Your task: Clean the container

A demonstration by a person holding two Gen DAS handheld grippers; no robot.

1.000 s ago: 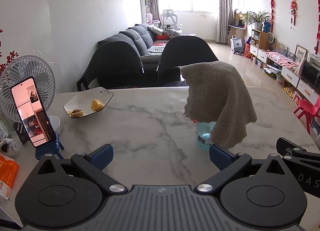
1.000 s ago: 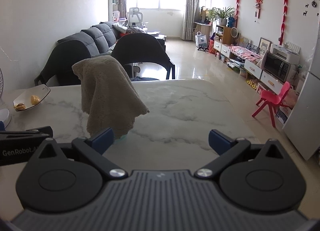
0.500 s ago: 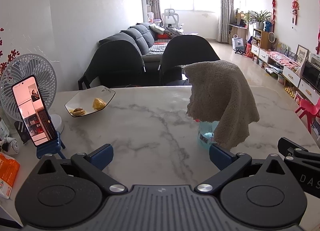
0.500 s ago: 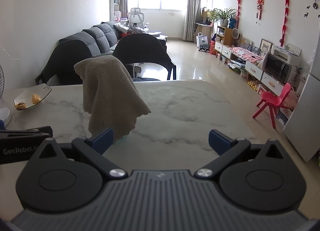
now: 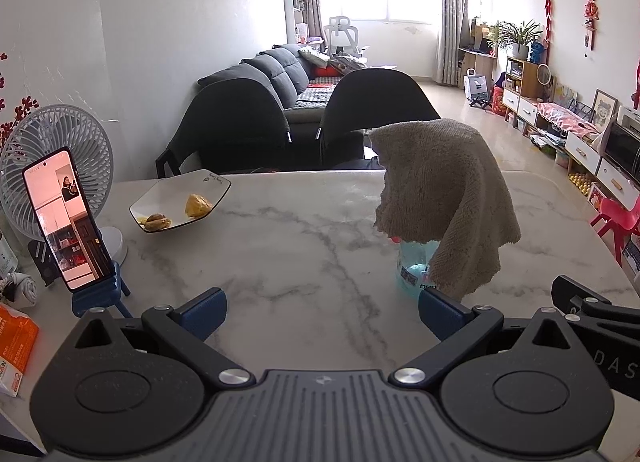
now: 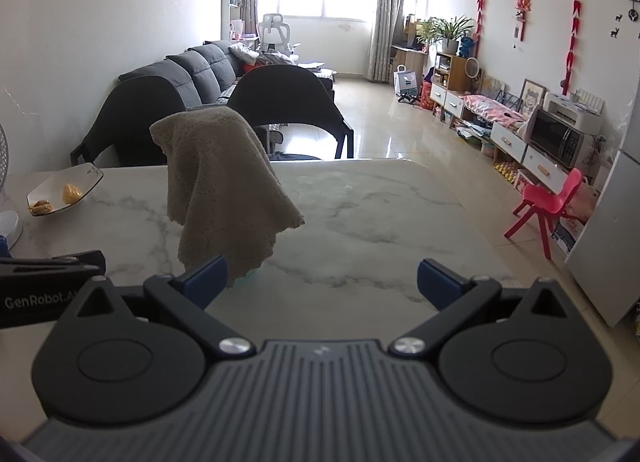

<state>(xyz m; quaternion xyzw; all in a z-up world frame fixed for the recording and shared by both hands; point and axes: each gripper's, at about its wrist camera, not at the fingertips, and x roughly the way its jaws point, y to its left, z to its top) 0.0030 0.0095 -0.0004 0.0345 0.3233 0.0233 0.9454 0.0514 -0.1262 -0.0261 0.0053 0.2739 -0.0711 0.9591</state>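
Both claws are held low and level over the marble tabletop (image 5: pixel 304 230), side by side and pointing down the room. The left claw (image 5: pixel 322 308) has its blue fingers spread wide apart around nothing; the right claw (image 6: pixel 322 278) is spread just as wide, also empty. The container, a pale blue translucent bottle (image 5: pixel 414 268), stands upright at about 1 o'clock from the left claw and 11 o'clock from the right, with a beige towel (image 5: pixel 440 186) draped over its top.
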